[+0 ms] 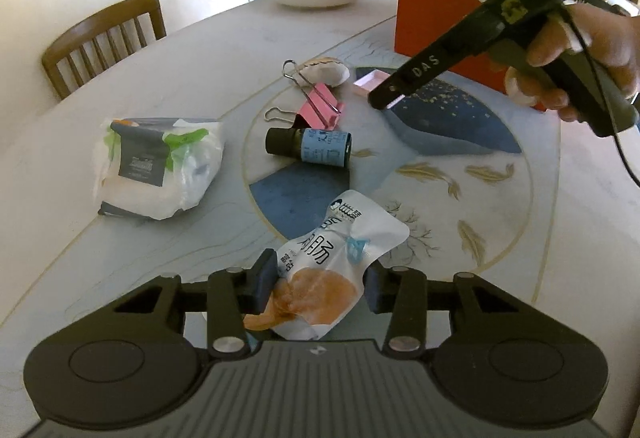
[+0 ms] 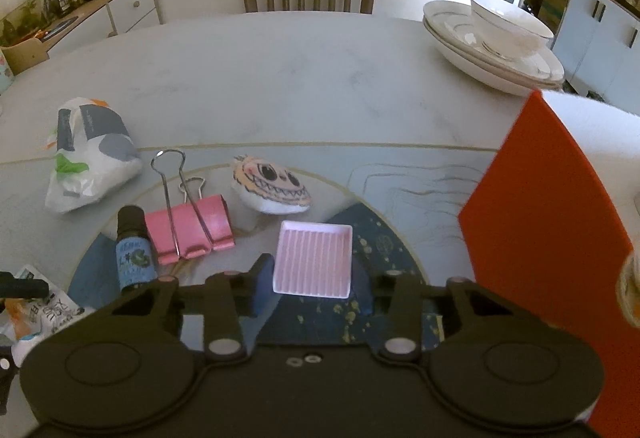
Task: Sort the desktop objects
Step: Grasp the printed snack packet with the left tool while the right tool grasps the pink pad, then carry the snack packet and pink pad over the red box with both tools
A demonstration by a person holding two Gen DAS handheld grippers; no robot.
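Snack pouch [image 1: 320,262] lies on the near counter [image 2: 280,78], pinched in the left gripper [image 1: 320,284] jaws. Pink ridged tray [image 2: 314,258] sits mid-counter, clamped by the right gripper [image 2: 314,288] jaws. Just left: pink binder clip [image 2: 192,228], dark bottle [image 2: 134,254] w/ blue label. Orange box [image 2: 540,238] at right

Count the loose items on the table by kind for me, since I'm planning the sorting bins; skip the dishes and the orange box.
Snack pouch: 1
Tissue pack: 1
Small bottle: 1
Pink binder clip: 1
Pink ridged tray: 1
Toothy cartoon-face plush: 1
Total: 6
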